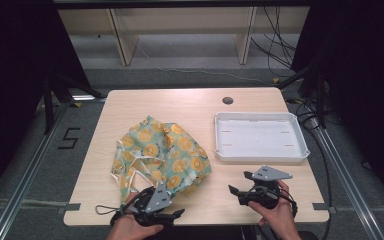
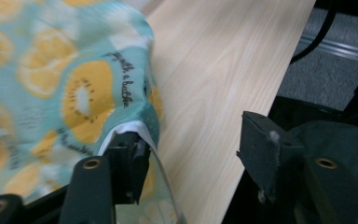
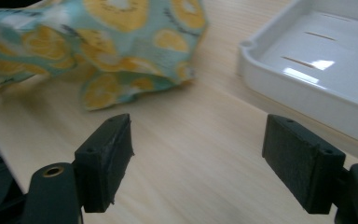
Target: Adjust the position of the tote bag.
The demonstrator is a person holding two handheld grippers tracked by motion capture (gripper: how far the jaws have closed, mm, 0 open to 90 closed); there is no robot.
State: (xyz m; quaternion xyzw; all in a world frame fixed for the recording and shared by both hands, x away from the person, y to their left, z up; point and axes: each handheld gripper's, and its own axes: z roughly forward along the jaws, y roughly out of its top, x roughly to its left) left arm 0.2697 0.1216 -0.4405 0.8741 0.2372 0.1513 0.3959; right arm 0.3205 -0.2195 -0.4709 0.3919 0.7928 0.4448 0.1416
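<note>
While held low over the near edge of the worktop (image 1: pixel 180 102), left of centre, gaping wide: left tongs (image 2: pixel 191 140) parted, pads pressing on nothing. Only draped over one jaw, a white-bound hem (image 2: pixel 121 128) of the fruit-print cloth (image 1: pixel 162 155), hooked there rather than pinched, so probably loose enough to slide off.

Heaped and rumpled across the left half of the worktop, near hem right down by the front edge, folds bunched in the middle. Looks like a garment waiting to be sorted out, not yet spread or folded.

Over at the near right corner, right tongs (image 3: pixel 198 135) parted just as wide, nothing between the pads but bare wood, aimed towards the cloth's right-hand fringe. Seemingly poised there to take a second hold once needed.

Sitting beyond, along the right edge: white tray (image 1: pixel 260 159), bare inside, just apart from the cloth and within easy reach. Likely kept handy as the drop-off spot.

Worth watching next: a firm pinch on that hem, well in from the binding, to avoid slipping.
</note>
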